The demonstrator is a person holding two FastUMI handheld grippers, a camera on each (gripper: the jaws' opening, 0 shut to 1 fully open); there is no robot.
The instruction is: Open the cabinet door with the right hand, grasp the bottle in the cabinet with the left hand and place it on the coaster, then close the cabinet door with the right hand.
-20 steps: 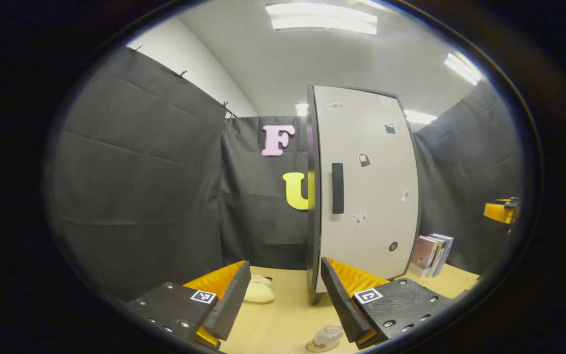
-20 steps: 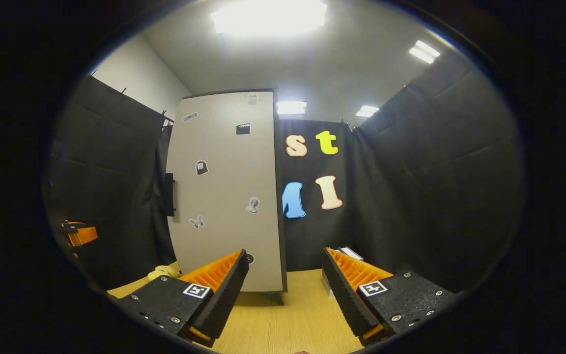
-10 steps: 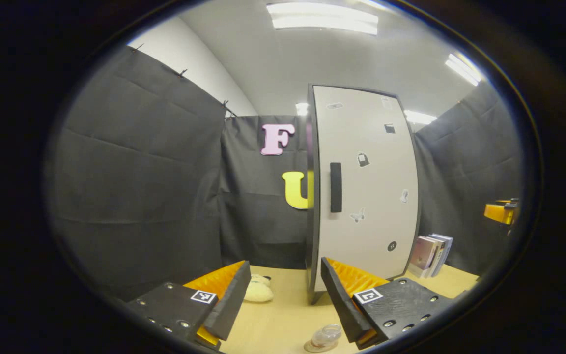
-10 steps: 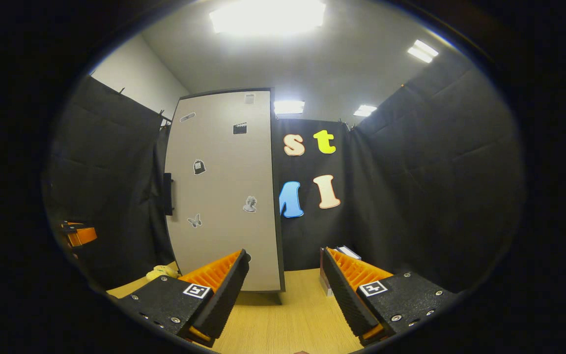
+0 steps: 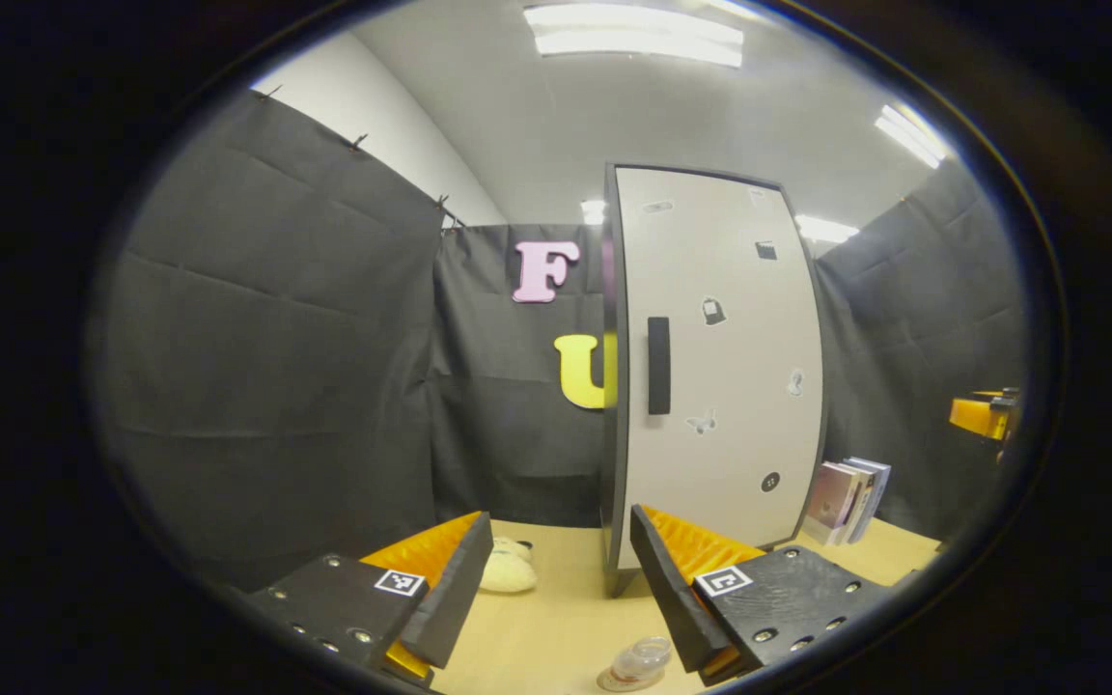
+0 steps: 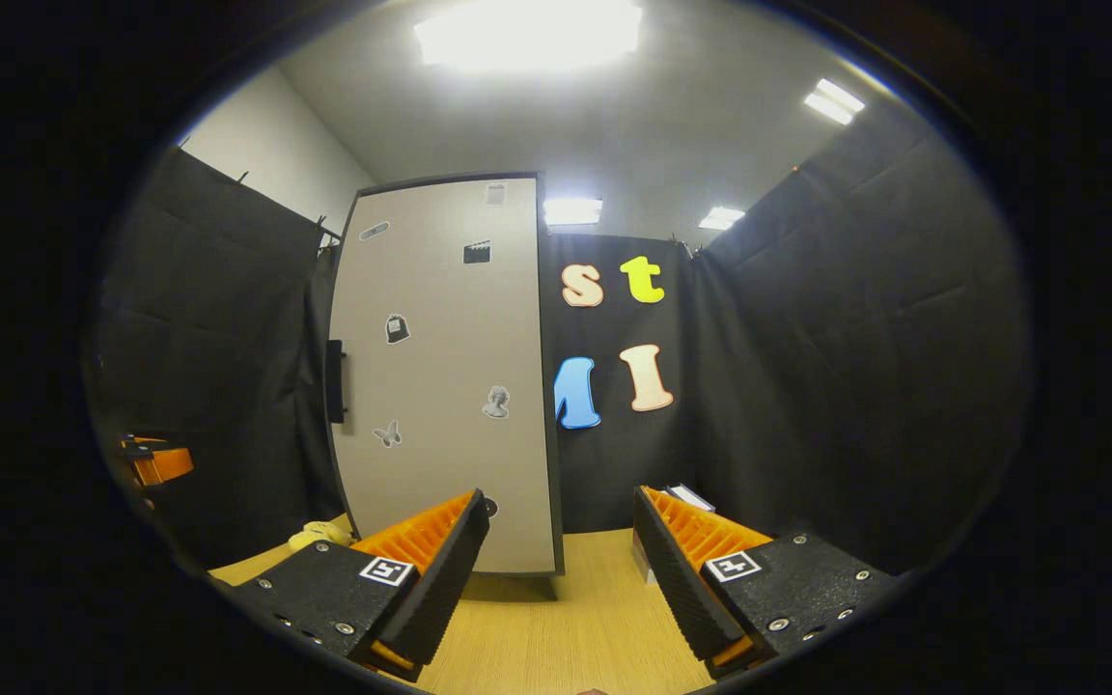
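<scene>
The white cabinet [image 5: 720, 367] stands on the wooden table with its door shut flat and a black handle [image 5: 658, 365] at its left edge. A clear bottle [image 5: 643, 658] sits low in the left gripper view, on what looks like a pale round coaster [image 5: 617, 682]. My left gripper [image 5: 561, 589] hovers above the table in front of the cabinet, open and holding nothing. In the right gripper view the same cabinet door [image 6: 440, 386] and handle [image 6: 335, 381] show to the left. My right gripper [image 6: 561, 569] is open and holds nothing, short of the door.
A cream plush toy [image 5: 508, 571] lies left of the cabinet. Several books [image 5: 846, 497] lean at its right side. The other gripper shows far off at the right edge [image 5: 981, 413] and at the left edge [image 6: 158, 461]. Black cloth walls surround the table [image 6: 566, 627].
Almost nothing: both views drift by a few pixels. The door stays shut, the bottle stays put, and both grippers stay open.
</scene>
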